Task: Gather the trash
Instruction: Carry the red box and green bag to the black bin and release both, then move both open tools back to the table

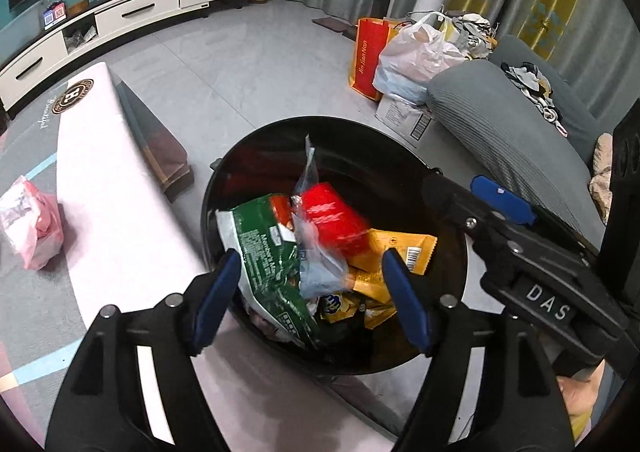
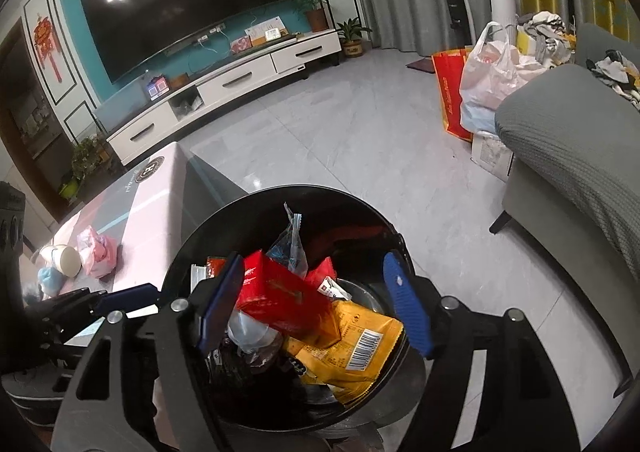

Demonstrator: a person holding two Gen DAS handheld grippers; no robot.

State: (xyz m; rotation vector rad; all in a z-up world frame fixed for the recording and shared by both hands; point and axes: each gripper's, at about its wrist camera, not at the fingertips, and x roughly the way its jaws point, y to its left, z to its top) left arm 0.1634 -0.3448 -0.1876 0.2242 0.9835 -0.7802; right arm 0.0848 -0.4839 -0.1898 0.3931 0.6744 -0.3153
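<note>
A round black trash bin point(image 1: 224, 180) point(image 2: 182, 252) stands below both grippers, beside the pink table. Inside lie a green wrapper point(image 1: 272, 256), yellow wrappers point(image 1: 400, 248) point(image 2: 360, 336), a clear plastic bag point(image 1: 308, 172) point(image 2: 292, 236) and a red box point(image 1: 332, 216) point(image 2: 280, 300), which looks blurred in the left wrist view. My left gripper point(image 1: 311, 258) hangs open over the bin with nothing gripped. My right gripper point(image 2: 313, 264) is open too; the red box rests near its left finger, unpinched. Each gripper shows in the other's view: the right gripper point(image 1: 500, 204) and the left gripper point(image 2: 128, 296).
The pink table point(image 1: 120, 212) carries a pink packet point(image 1: 32, 228) point(image 2: 96, 252), a paper cup point(image 2: 64, 260) and a blue item point(image 2: 50, 278). A grey sofa point(image 1: 500, 120) stands right. An orange bag point(image 1: 368, 56) and white plastic bags point(image 1: 416, 52) sit on the tiled floor.
</note>
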